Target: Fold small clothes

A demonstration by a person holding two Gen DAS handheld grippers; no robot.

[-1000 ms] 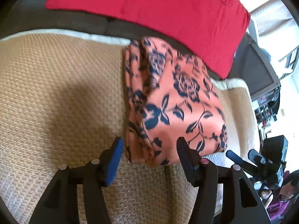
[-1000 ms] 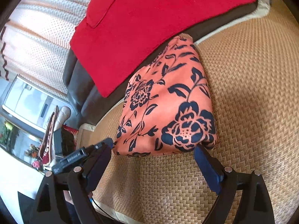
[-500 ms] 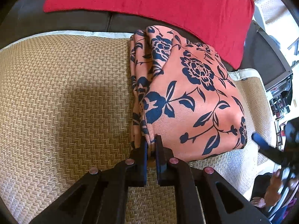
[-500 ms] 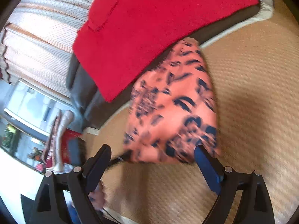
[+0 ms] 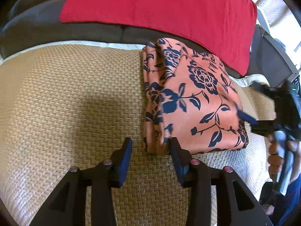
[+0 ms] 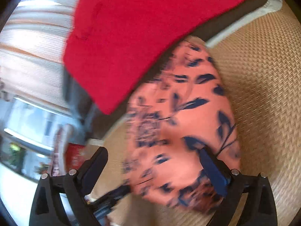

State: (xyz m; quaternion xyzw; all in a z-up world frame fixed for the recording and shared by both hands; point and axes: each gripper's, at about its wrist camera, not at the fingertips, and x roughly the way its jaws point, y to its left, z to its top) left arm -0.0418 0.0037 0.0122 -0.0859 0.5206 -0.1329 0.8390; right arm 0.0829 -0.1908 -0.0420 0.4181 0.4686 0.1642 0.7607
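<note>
A folded orange garment with dark blue flowers (image 5: 190,101) lies on the woven mat (image 5: 65,103), its far end against the sofa back. My left gripper (image 5: 150,150) is open at its near left corner, the stacked fold edges just inside the right finger. My right gripper (image 6: 152,162) is open over the garment (image 6: 180,131); that view is blurred. The right gripper also shows in the left wrist view (image 5: 252,121) at the garment's right edge, held by a hand.
A red cloth (image 5: 169,13) hangs over the dark sofa back (image 5: 37,24) behind the garment. The mat's pale border (image 5: 252,79) runs at the right. Curtains and a window (image 6: 33,60) show beyond the sofa's end.
My left gripper closed on the garment's near corner half a second ago and has now opened and let go. The right gripper has moved in over the garment.
</note>
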